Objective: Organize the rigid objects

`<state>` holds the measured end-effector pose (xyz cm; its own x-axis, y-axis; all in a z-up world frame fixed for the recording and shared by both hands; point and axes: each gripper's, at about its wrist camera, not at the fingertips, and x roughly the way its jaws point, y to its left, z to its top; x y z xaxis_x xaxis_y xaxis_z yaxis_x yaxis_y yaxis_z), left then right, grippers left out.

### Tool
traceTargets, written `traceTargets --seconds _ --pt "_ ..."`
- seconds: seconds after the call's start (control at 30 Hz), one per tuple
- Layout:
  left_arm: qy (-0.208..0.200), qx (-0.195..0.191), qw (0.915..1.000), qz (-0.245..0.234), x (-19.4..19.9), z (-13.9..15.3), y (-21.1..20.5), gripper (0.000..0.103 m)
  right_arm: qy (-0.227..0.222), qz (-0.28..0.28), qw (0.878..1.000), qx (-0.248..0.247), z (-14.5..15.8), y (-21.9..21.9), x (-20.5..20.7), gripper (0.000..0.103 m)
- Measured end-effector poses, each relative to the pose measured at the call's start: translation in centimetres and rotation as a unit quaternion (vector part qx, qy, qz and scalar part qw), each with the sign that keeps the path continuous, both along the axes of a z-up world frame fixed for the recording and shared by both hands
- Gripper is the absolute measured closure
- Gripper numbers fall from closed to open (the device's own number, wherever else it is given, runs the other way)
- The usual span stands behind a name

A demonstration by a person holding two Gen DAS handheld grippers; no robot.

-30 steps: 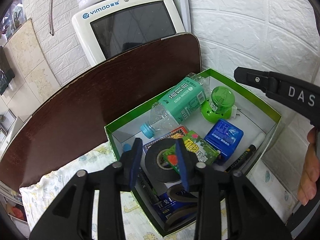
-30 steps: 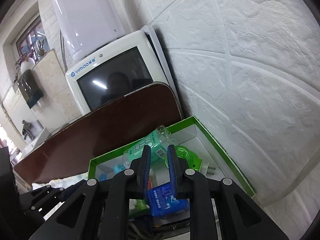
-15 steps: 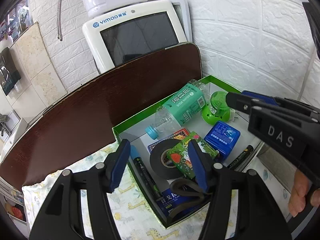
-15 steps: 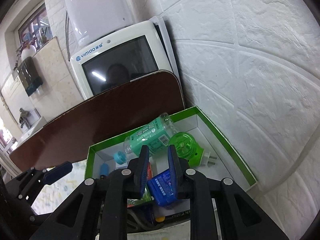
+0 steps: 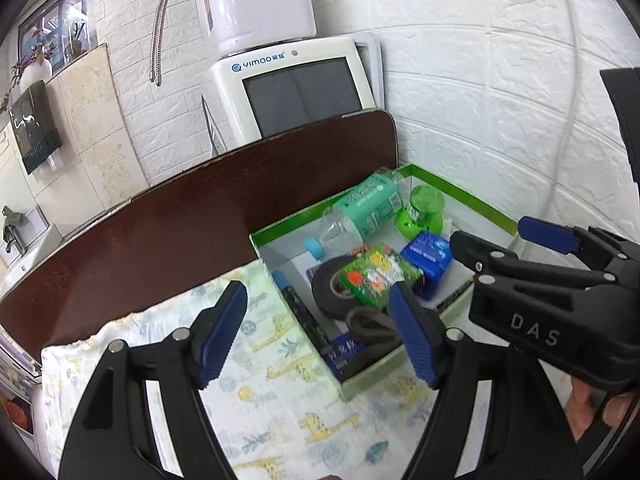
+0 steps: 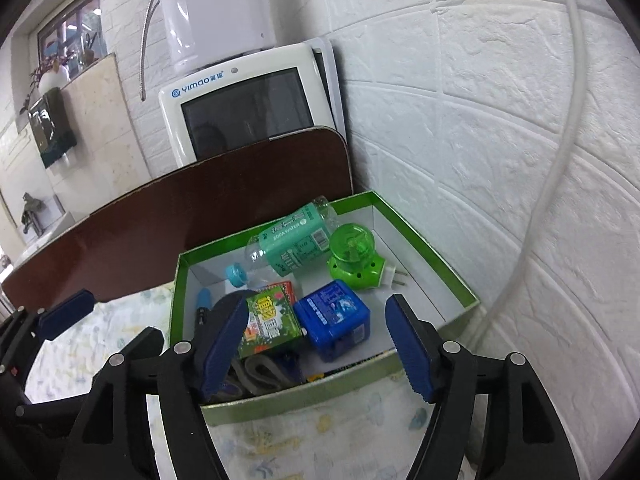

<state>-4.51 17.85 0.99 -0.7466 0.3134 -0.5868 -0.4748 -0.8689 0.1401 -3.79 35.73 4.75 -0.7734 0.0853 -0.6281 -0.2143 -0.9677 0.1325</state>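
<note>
Both the left gripper (image 5: 316,332) and the right gripper (image 6: 316,344) are hanging wide open, fingers gripping nothing, just before the green box (image 6: 424,240). Inside it, a blue box (image 6: 334,318) is sitting near the front. Behind it, the bottle (image 6: 294,244) is lying lengthwise along the back wall, cap pointing left.

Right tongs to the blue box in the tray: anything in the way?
Nothing visible blocks it. The right tongs are open just above the blue box, which lies in the green tray with its top bare; a green packet touches its left side.
</note>
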Motion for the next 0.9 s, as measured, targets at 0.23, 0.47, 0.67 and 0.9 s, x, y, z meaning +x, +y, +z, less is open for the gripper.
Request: traceTargets --seconds 0.23,0.47,0.67,0.9 --pt "0.004 0.026 0.9996 -0.006 2.8 -0.7 -2.4 0.023 -0.009 -0.037 0.999 0.030 -0.5 -1.9 3.7 0.029" --pt "0.008 0.044 0.9990 -0.009 4.6 -0.4 -4.7 0.022 -0.001 -0.053 0.997 0.057 0.0 -3.1 6.4 0.029" --pt "0.013 0.054 0.9984 -0.010 5.9 0.1 -5.4 0.021 -0.002 -0.072 0.994 0.078 0.4 -3.5 9.2 0.029" --pt "0.015 0.057 0.9982 -0.007 7.0 0.4 -5.5 0.021 -0.005 -0.071 0.994 0.082 0.4 -3.4 10.7 0.029"
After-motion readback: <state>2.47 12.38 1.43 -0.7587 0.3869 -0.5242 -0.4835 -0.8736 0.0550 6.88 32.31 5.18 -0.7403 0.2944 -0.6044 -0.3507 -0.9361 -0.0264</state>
